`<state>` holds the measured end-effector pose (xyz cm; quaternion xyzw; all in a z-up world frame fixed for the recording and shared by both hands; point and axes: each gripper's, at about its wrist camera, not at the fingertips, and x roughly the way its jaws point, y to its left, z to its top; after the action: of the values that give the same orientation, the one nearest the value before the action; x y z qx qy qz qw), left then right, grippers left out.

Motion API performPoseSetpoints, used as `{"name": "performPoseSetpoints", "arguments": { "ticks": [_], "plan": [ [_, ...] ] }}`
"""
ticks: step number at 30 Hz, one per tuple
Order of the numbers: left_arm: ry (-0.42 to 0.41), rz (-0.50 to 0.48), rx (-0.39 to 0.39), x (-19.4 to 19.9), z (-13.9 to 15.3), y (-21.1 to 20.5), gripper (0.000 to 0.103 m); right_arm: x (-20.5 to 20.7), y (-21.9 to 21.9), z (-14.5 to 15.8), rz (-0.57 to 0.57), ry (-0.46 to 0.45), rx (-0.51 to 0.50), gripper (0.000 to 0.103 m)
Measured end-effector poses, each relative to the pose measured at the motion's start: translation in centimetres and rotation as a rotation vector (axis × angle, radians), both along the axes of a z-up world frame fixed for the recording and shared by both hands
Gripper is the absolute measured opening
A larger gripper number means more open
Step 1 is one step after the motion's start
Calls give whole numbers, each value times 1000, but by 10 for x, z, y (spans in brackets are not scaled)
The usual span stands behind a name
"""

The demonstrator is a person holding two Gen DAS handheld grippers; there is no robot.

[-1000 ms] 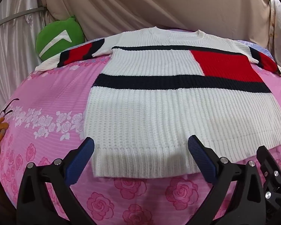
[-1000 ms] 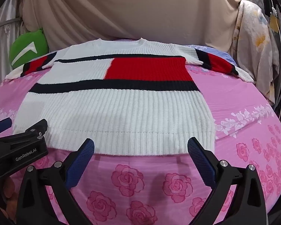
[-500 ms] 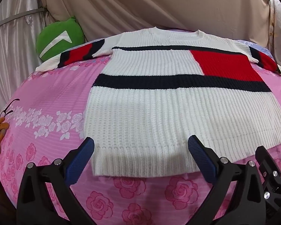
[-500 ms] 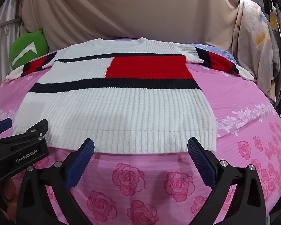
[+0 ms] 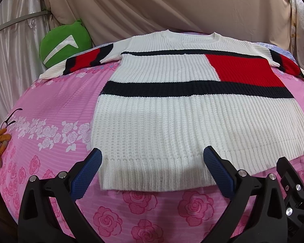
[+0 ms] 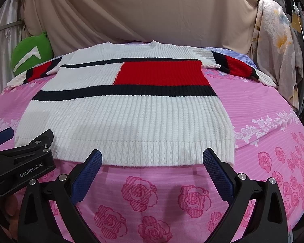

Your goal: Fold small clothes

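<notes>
Both grippers, left gripper and right gripper, gape at sweater hem; far cuffs seemingly cut off

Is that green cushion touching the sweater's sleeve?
Cannot tell. In the left wrist view the green cushion sits right behind the sweater sleeve, overlapping; neither view shows contact or gap.

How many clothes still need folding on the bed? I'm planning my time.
1: a sweater lies flat and unfolded on the pink bedspread. Nothing shows whether more lie beyond the camera views.
</notes>
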<state>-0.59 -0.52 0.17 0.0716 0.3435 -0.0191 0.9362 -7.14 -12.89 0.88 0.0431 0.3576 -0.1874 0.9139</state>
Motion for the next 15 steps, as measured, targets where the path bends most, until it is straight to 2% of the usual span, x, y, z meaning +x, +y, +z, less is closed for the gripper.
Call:
{"name": "performPoseSetpoints", "arguments": {
  "ticks": [15],
  "plan": [
    [-3, -4, 6, 0, 0, -2, 98, 0, 0, 1, 0, -4, 0, 98]
  ]
}}
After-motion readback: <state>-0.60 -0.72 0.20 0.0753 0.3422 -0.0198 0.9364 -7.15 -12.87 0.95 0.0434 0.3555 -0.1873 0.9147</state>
